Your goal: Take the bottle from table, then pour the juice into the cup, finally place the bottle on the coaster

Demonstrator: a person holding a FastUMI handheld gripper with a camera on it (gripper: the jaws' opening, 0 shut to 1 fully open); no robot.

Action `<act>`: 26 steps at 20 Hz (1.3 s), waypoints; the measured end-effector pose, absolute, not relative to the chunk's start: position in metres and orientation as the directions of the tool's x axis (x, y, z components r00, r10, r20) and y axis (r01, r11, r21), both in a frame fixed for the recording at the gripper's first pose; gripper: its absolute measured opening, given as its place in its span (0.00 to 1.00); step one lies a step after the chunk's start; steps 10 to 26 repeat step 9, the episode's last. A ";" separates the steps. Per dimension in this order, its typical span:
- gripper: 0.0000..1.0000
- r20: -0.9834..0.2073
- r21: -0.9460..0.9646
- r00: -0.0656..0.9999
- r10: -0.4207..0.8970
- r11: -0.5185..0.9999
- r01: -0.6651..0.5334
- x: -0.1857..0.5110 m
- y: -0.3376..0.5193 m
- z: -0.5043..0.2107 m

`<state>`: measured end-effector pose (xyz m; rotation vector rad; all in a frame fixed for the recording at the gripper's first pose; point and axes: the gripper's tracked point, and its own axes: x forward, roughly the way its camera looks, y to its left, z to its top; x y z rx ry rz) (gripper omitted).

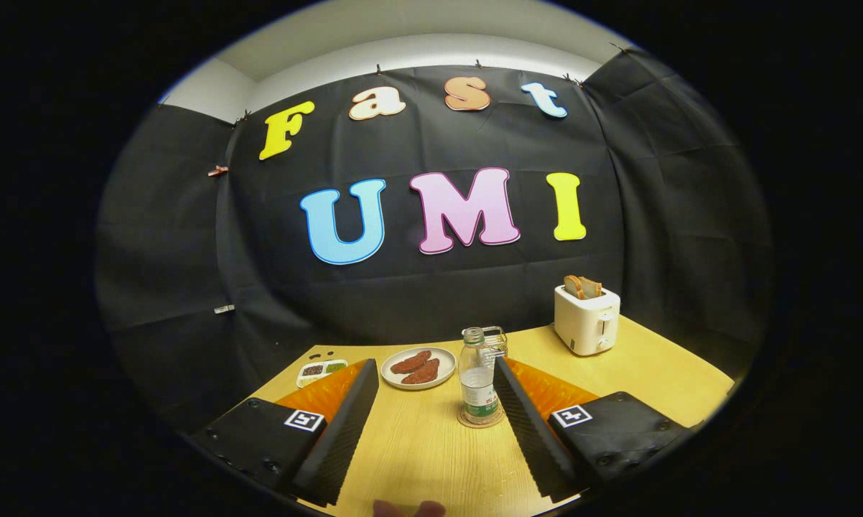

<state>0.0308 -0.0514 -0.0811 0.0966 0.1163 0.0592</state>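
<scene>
Hand-held gripper [431, 402] spread wide, empty. Clear plastic bottle [478, 380] stands upright on a coaster [480, 418] just ahead, nearer the right finger. Looks light, smooth, slightly squeezable; grip mid-body.

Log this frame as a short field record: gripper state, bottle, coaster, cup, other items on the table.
gripper: gripper open, fingers wide apart, nothing held
bottle: bottle upright, uncapped, just ahead of the fingers, nearer the right one
coaster: coaster under the bottle
cup: glass cup just behind the bottle
plate: plate with two brown pieces
toaster: white toaster holding bread
tray: small tray beside the plate
table: wooden table
</scene>
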 end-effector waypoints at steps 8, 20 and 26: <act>0.99 -0.125 0.081 0.990 0.068 0.995 -0.058 0.028 -0.057 -0.082; 0.99 -0.123 0.082 0.990 0.066 0.995 -0.056 0.027 -0.058 -0.082; 0.99 -0.123 0.082 0.990 0.066 0.995 -0.056 0.027 -0.058 -0.082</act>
